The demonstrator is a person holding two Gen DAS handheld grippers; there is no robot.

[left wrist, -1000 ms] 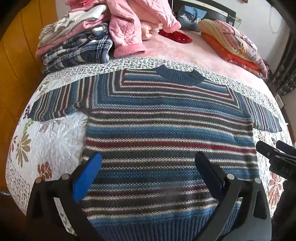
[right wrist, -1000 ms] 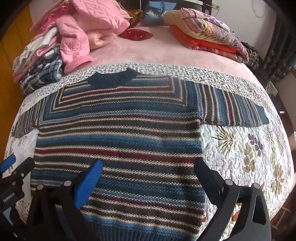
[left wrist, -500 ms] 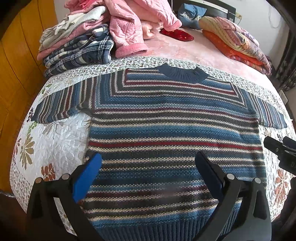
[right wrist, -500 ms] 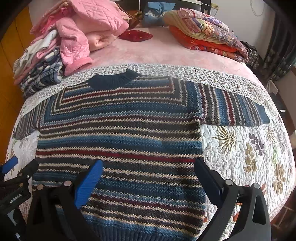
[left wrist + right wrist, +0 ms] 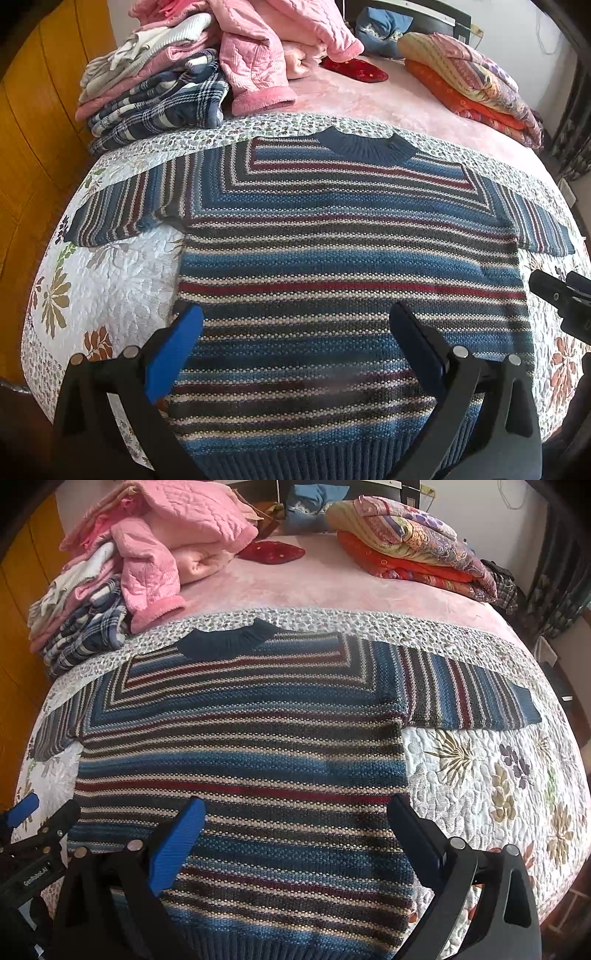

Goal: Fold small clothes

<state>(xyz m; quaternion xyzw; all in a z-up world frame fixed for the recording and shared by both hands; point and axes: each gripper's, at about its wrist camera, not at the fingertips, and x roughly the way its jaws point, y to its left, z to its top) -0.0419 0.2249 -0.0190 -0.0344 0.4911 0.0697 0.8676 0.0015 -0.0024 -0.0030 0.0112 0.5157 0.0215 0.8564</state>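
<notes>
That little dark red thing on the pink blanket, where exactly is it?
The dark red item lies at the far end of the bed in both views, on the pink blanket, between the pink clothes pile and the folded orange quilts.

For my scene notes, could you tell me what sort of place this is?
Most likely a bedroom: a striped sweater lies flat on a bed's floral quilt, with a pile of clothes and folded blankets behind.

- The sweater lies flat on the quilt, nothing on top of it, so the way in from above is free.
- Bare quilt flanks both sleeves.
- A clothes pile crowds the far left, its pink cuff near the collar.
- Folded blankets block the far right.
</notes>
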